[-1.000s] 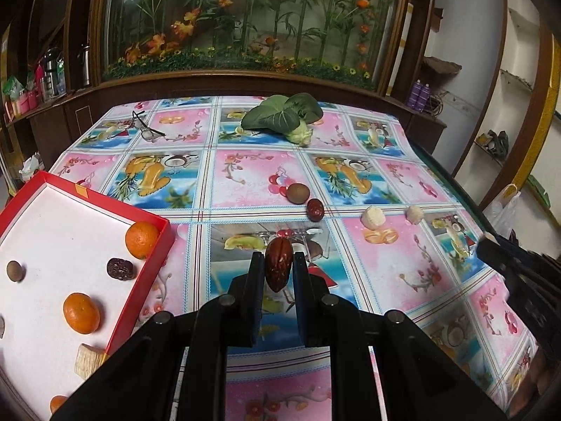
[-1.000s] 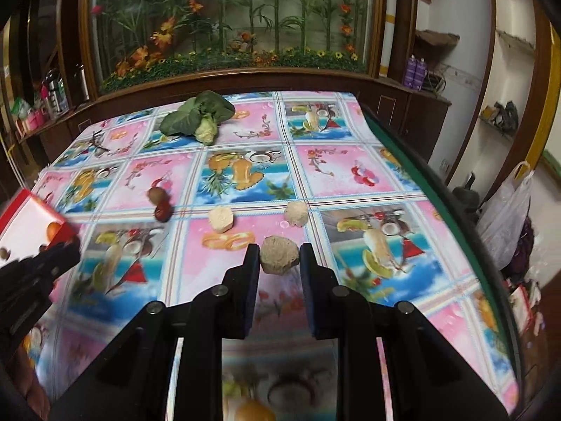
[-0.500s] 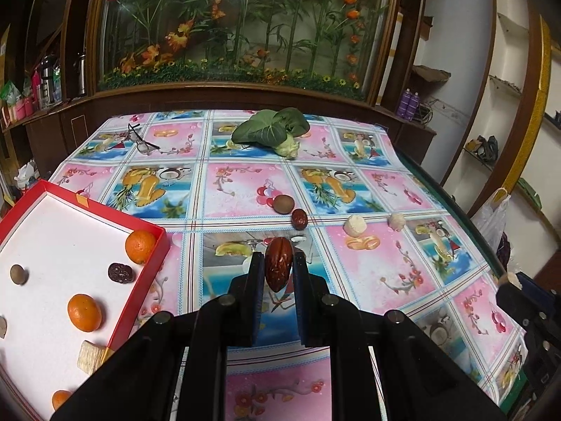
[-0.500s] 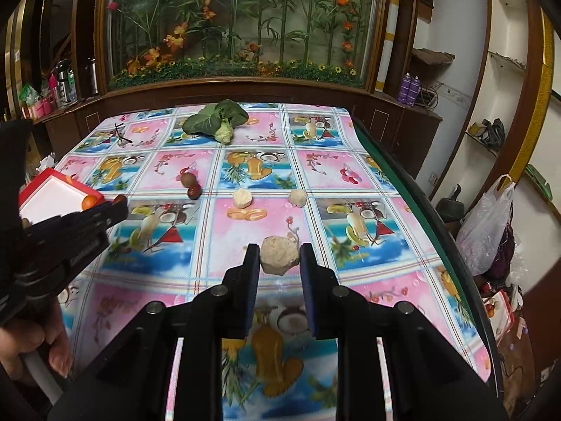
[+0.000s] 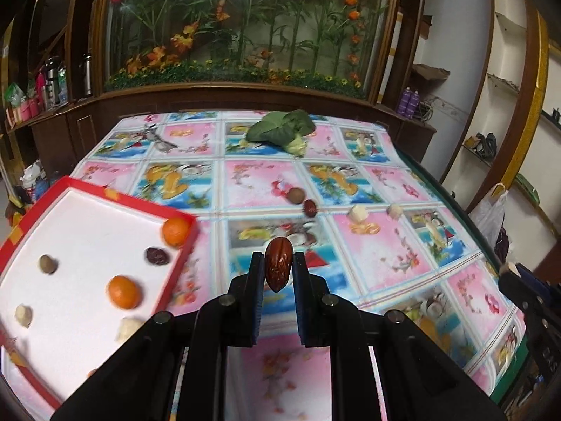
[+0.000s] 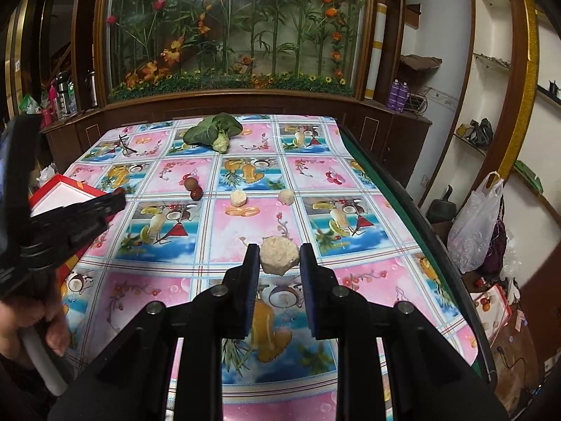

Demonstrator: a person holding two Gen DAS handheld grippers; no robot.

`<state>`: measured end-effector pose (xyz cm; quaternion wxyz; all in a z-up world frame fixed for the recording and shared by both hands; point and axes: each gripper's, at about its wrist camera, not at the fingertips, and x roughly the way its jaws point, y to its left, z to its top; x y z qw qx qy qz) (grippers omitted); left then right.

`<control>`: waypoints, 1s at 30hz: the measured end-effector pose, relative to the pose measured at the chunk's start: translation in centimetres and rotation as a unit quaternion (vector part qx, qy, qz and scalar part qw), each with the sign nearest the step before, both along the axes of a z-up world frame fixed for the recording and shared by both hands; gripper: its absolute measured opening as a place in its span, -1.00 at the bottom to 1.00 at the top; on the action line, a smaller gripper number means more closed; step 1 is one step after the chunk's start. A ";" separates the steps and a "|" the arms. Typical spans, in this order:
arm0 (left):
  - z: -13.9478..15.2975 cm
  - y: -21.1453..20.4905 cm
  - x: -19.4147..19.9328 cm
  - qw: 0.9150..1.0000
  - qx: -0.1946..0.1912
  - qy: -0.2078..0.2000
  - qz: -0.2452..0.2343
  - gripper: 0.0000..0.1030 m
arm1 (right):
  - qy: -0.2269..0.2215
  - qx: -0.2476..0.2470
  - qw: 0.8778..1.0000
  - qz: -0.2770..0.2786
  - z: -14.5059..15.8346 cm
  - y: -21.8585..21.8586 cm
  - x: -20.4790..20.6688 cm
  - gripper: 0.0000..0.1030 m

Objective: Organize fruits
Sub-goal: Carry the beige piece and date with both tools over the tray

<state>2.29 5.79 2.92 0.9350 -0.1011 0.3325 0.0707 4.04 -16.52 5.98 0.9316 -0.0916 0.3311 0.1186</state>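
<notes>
My left gripper (image 5: pixel 278 263) is shut on a red-brown date (image 5: pixel 278 265) held above the patterned tablecloth, just right of the red-rimmed white tray (image 5: pixel 87 217). The tray holds two oranges (image 5: pixel 175 231), a dark date (image 5: pixel 156 256), a brown round fruit (image 5: pixel 48 264) and pale lumps (image 5: pixel 23 315). My right gripper (image 6: pixel 279 254) is shut on a pale beige lump (image 6: pixel 279 255) above the cloth. On the cloth lie a brown round fruit (image 6: pixel 190 182), a red date (image 6: pixel 196 193) and two pale lumps (image 6: pixel 237 198). The left gripper's body (image 6: pixel 70 224) shows at the left of the right wrist view.
A leafy green vegetable (image 5: pixel 280 129) and a pair of glasses (image 5: pixel 157 138) lie at the far end of the table. A wooden cabinet with a glass flower display stands behind. The table's right edge (image 6: pixel 420 217) drops toward plastic bags (image 6: pixel 477 224) on the floor.
Both grippers have risen and drawn back from the table with their pieces still held. The tray now shows more of itself in the left wrist view.
</notes>
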 end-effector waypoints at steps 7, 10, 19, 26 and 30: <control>0.4 4.4 -2.1 0.999 0.011 0.019 0.042 -0.73 | 0.007 0.022 0.999 0.035 -0.8 2.5 -0.1 -0.52; 0.6 6.2 -2.8 0.998 0.017 0.021 0.061 -0.73 | 0.013 0.031 0.998 0.058 -1.4 4.6 -0.1 -0.52; 0.8 12.0 -5.0 0.993 0.032 0.025 0.115 -0.73 | 0.025 0.049 0.990 0.132 -2.0 11.6 -0.4 -0.52; 0.2 17.0 -6.4 0.985 0.034 0.037 0.163 -0.73 | 0.031 0.048 0.980 0.190 -1.9 17.1 -0.9 -0.52; -0.2 19.1 -7.0 0.982 0.032 0.045 0.180 -0.73 | 0.038 0.058 0.974 0.215 -2.1 19.5 -1.0 -0.52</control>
